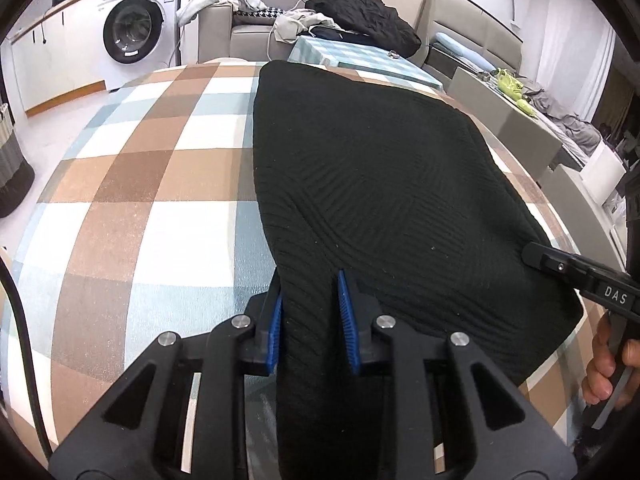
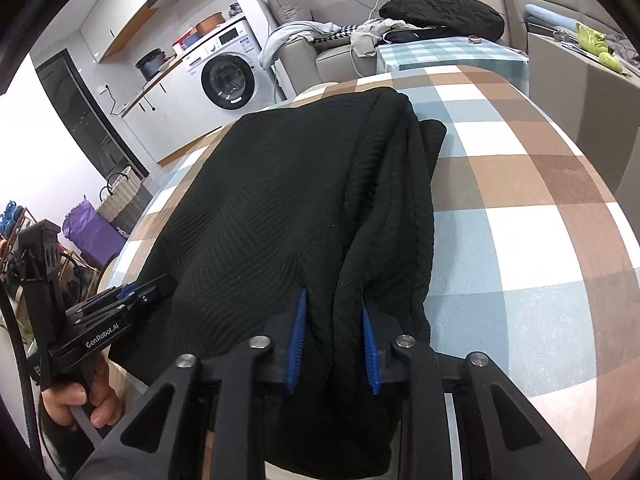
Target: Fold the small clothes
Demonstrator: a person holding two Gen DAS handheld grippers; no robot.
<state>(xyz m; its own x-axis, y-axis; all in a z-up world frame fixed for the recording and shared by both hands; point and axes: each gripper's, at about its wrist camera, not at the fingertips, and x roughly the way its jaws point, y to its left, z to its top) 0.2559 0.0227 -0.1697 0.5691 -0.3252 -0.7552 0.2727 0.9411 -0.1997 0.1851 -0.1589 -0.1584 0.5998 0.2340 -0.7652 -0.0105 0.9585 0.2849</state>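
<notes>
Black knit sweater [image 1: 360,168] lies on the checked tablecloth [image 1: 132,184], its near hem pinched in my left tongs [image 1: 310,320]; thin grip, it could slip. Washing machine [image 1: 134,26] behind. From the right: right tongs [image 2: 334,344] clamp bunched layers, which may drag crooked; sofa [image 2: 304,52] beyond.

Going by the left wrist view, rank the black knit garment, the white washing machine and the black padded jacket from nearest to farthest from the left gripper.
1. Black knit garment: clamped in the left gripper, spread ahead on the checked cloth.
2. White washing machine: far upper left, on the floor beyond the table.
3. Black padded jacket: far upper centre on the grey sofa; too close to call against the machine.
</notes>
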